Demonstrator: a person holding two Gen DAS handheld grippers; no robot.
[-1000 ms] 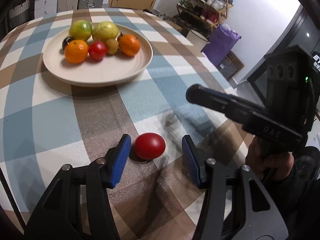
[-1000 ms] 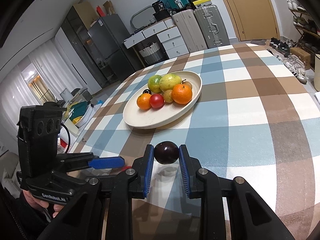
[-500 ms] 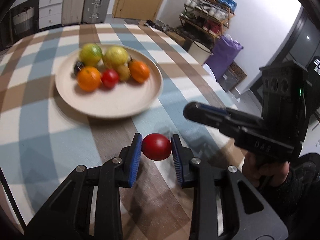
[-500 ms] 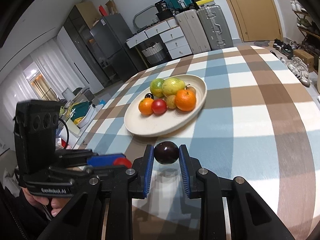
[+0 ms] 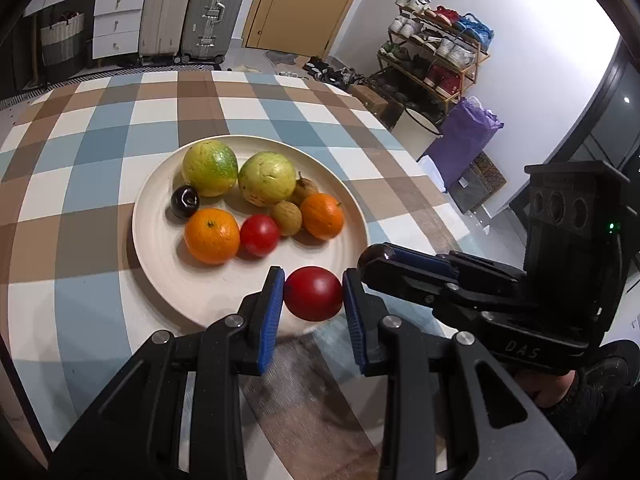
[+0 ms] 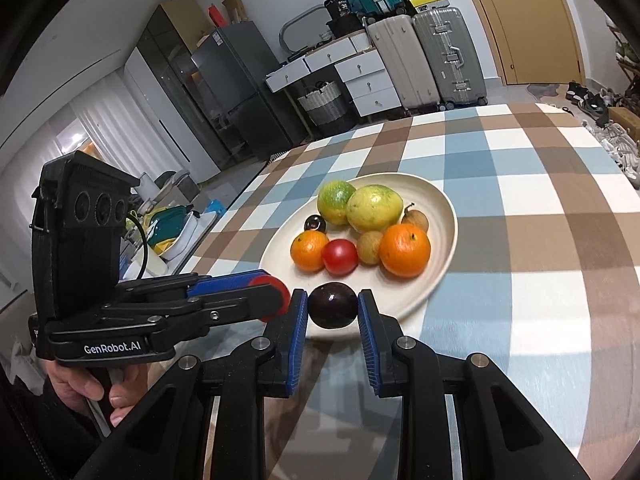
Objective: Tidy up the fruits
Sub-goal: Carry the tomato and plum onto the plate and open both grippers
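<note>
Over the plate's [image 5: 160, 280] near rim, my left fingers [image 5: 314, 304] grip a red tomato [image 5: 313, 293] and my right fingers [image 6: 333, 316] a dark plum [image 6: 333, 305], both unplaced, seven fruits already plated.

Left gripper [image 5: 313, 298]: jaws closed onto a red tomato [image 5: 313, 299], blue pads [image 5: 271, 306] touching both its sides, held over the near rim of the plate [image 5: 160, 264]. Right gripper [image 6: 333, 311]: jaws clamped on a dark plum [image 6: 333, 310], also at the plate's near rim, level attitude. The two grippers sit side by side, tips close together, both pointing toward the plate. Left hand [image 6: 96, 386] wraps the handle from below, fingers curled. Right hand [image 5: 554, 388] only partly visible beneath its handle.
</note>
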